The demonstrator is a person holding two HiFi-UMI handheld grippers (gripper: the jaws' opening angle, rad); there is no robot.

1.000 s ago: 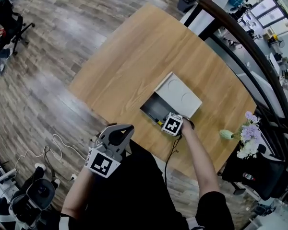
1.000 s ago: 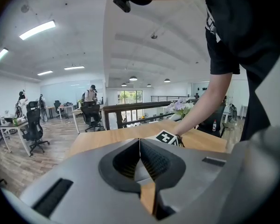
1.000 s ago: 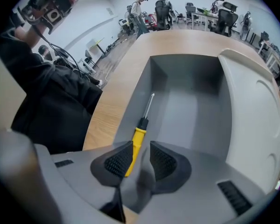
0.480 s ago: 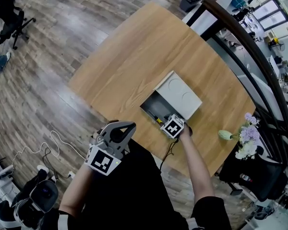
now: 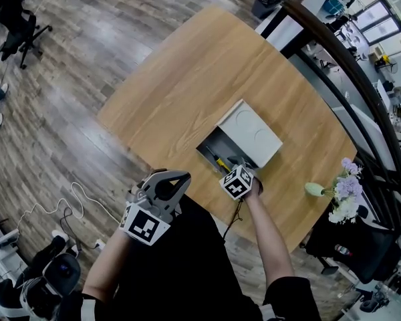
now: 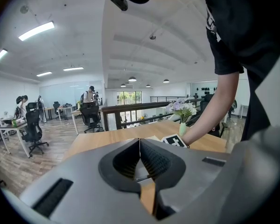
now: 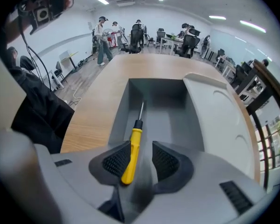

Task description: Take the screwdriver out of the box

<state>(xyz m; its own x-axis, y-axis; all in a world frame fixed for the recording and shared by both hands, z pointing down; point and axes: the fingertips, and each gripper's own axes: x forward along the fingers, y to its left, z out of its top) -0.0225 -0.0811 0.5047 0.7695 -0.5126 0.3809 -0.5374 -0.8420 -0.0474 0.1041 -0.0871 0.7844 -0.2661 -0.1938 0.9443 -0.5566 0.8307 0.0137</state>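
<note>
An open grey box (image 5: 212, 151) sits near the wooden table's front edge, its lid (image 5: 250, 135) slid back to the right. Inside it lies a yellow-handled screwdriver (image 5: 221, 164), tip pointing away from me (image 7: 135, 141). My right gripper (image 5: 229, 170) points steeply down into the box's near end. In the right gripper view it (image 7: 141, 149) is open around the handle, which rests against the left pad (image 7: 117, 160). A gap separates it from the right pad. My left gripper (image 5: 166, 186) hangs off the table by my body, shut (image 6: 140, 142) on nothing.
A small vase of flowers (image 5: 342, 187) stands at the table's right end, also in the left gripper view (image 6: 181, 111). The box walls (image 7: 122, 110) flank the screwdriver closely. A curved railing (image 5: 351, 65) runs behind the table. A cable (image 5: 80, 204) lies on the floor at left.
My right gripper has tilted more steeply over the box's near end, and its marker cube has shifted slightly left and towards me. The left gripper has stayed put.
</note>
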